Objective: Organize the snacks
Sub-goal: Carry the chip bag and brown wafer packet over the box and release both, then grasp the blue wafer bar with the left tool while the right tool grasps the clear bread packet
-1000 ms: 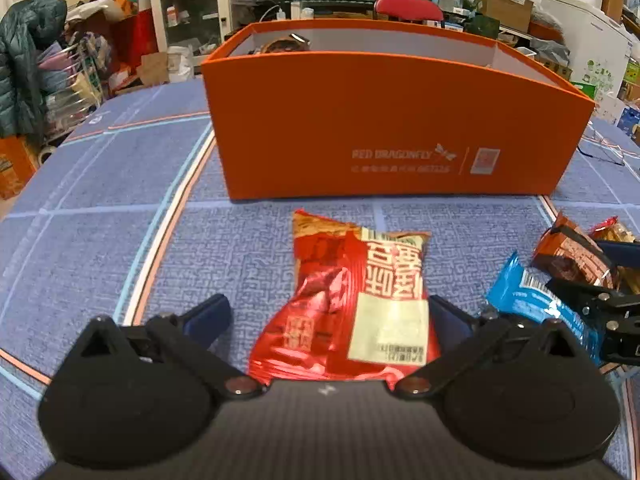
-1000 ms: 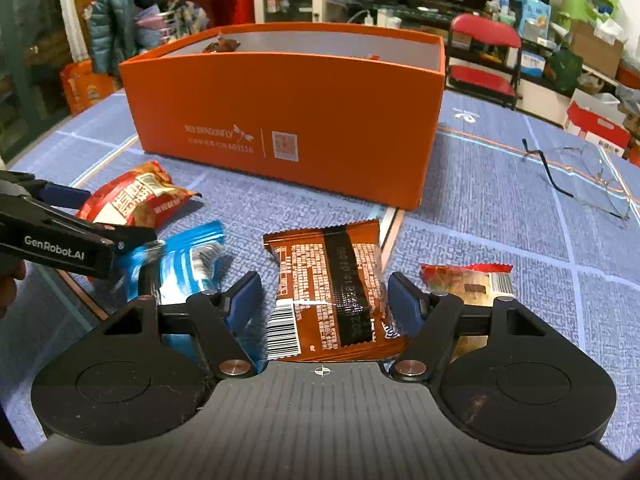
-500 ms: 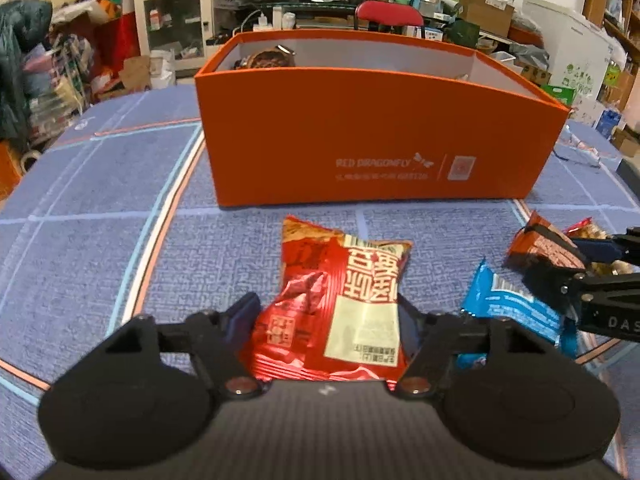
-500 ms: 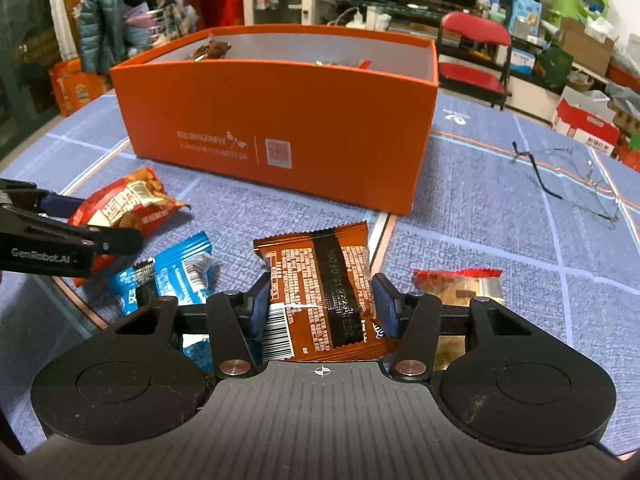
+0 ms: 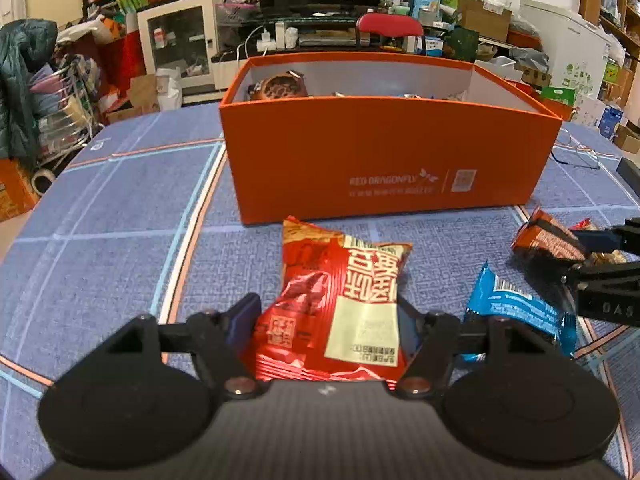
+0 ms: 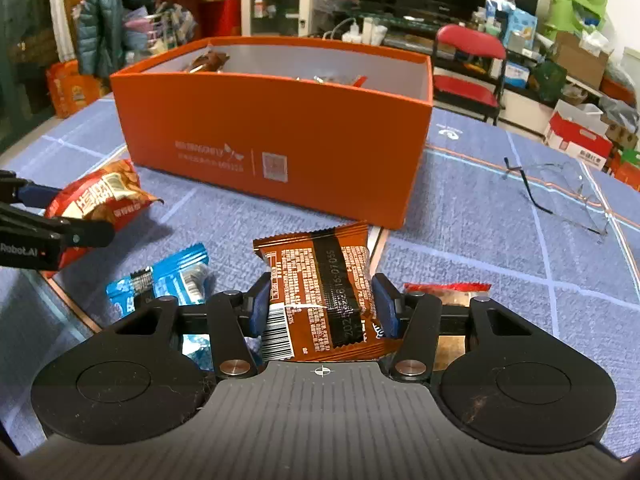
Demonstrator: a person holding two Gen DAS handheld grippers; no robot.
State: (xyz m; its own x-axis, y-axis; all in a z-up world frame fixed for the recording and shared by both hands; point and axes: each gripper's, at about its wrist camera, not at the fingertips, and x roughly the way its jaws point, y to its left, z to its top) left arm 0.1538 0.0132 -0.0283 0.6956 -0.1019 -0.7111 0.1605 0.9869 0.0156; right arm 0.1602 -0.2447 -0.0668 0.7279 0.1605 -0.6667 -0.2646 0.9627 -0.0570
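Note:
My left gripper [image 5: 326, 314] is shut on a red snack bag [image 5: 340, 300], lifted a little off the blue tablecloth. In the right wrist view my right gripper [image 6: 322, 304] is shut on a brown snack packet [image 6: 320, 284], its pads pressing both side edges. The same red bag [image 6: 100, 196] shows at the left there, and the brown packet [image 5: 546, 240] at the right edge of the left wrist view. The orange box [image 5: 384, 156] [image 6: 280, 136] stands open just behind both, with several snacks inside.
A blue wrapper [image 6: 168, 284] [image 5: 516, 306] lies on the cloth between the two grippers. A small red-edged packet [image 6: 452, 294] sits right of my right gripper. A pair of glasses [image 6: 560, 196] lies to the right of the box. Cluttered shelves and a red chair stand beyond the table.
Both grippers closed from wide open onto their packets, the left on the red bag and the right on the brown packet. Both packets now sit lifted slightly between the pads.

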